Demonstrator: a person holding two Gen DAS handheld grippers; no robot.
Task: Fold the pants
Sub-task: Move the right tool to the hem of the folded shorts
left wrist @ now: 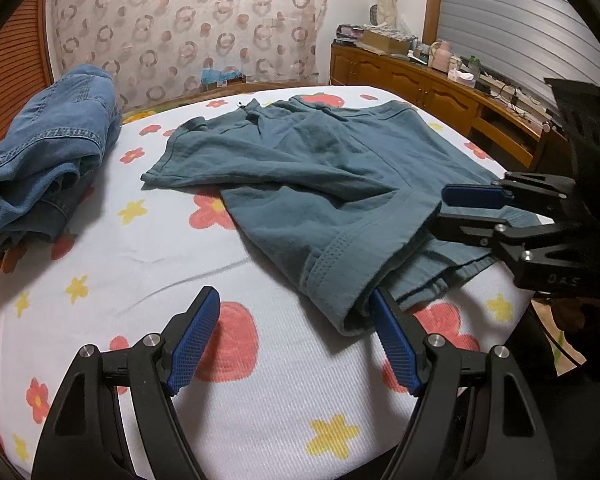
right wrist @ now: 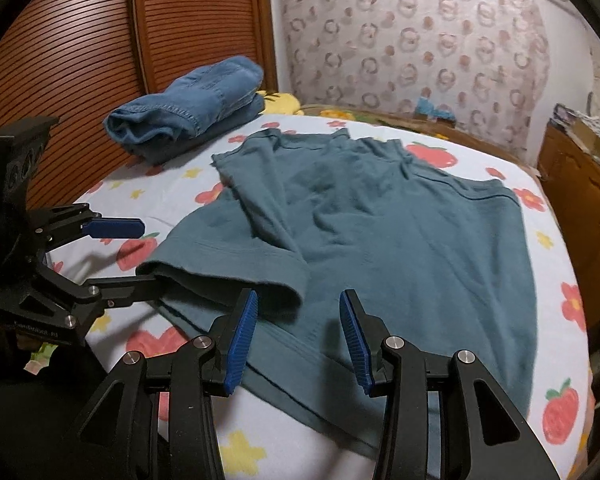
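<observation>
The soft teal cotton pants lie spread on the bed with the white flowery sheet. They are near the front edge, with the waist far away and the leg ends close to the grippers. One leg is flopped over the other, so the pants are rumpled and not flat yet.

The left gripper has its blue fingers wide apart. One finger is poked in under the hem of the near leg, and the other rests on the bare sheet. It holds nothing. The right gripper sits low over the other leg end, fingers wide too, and grips nothing.

This looks like the very start: getting hold of the leg ends. Next, each gripper likely needs to close on a hem, then lift and pull the legs straight before folding.

A folded blue denim bundle sits well apart, by the headboard.
</observation>
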